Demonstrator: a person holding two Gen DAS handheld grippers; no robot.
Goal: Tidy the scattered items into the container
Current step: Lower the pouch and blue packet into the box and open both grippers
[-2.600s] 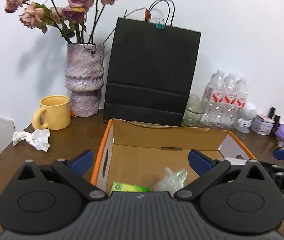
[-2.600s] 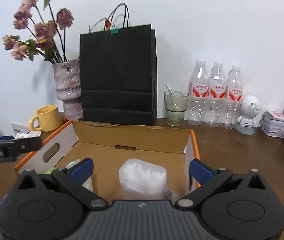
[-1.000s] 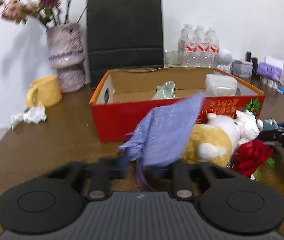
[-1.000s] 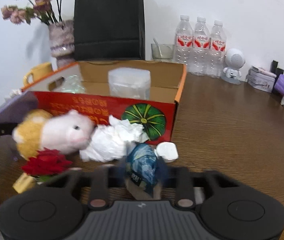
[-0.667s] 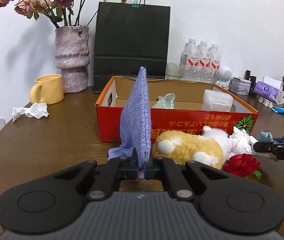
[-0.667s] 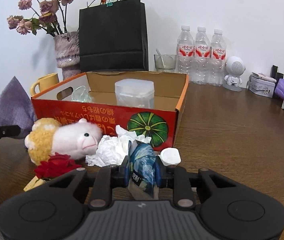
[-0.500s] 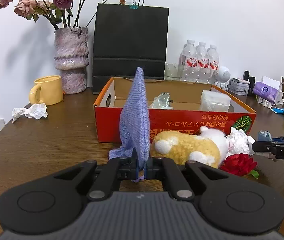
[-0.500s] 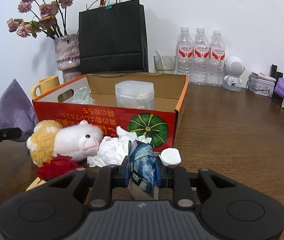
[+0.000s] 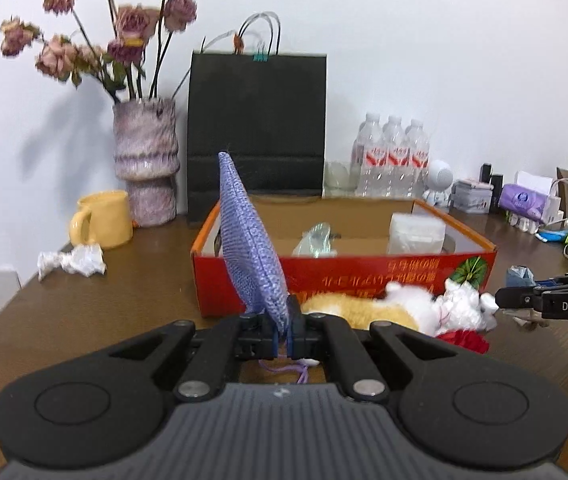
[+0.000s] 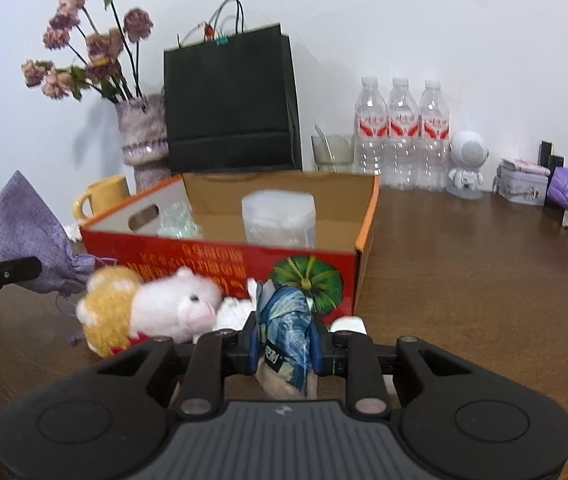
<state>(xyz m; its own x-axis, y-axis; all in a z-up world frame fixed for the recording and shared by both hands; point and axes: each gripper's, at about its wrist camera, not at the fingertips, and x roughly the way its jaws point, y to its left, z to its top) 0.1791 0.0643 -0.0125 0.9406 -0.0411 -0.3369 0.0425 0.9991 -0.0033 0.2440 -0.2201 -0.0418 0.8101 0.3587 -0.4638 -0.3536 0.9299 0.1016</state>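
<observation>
My left gripper [image 9: 283, 334] is shut on a purple knit pouch [image 9: 248, 242], held upright in front of the red cardboard box [image 9: 364, 276]; the pouch also shows in the right wrist view [image 10: 24, 232]. My right gripper [image 10: 284, 344] is shut on a blue swirl-print packet [image 10: 288, 334], lifted near the box's front wall [image 10: 220, 256]. A yellow-and-white plush toy [image 10: 152, 306], crumpled white tissue [image 10: 234, 314], a red flower [image 9: 464, 339] and a small white cap [image 10: 348, 325] lie on the table before the box. Inside the box are a clear plastic tub [image 10: 279, 220] and crinkled clear wrap [image 10: 178, 220].
Behind the box stand a black paper bag [image 9: 256, 128], a vase of dried roses [image 9: 146, 184], a yellow mug [image 9: 102, 220], a glass [image 10: 332, 152] and three water bottles [image 10: 402, 136]. Crumpled paper [image 9: 72, 260] lies left. Small toiletries crowd the far right [image 10: 564, 192].
Both grippers have risen slightly with their loads. The pouch stands taller against the box in the left view, and the packet is lifted higher in the right view.
</observation>
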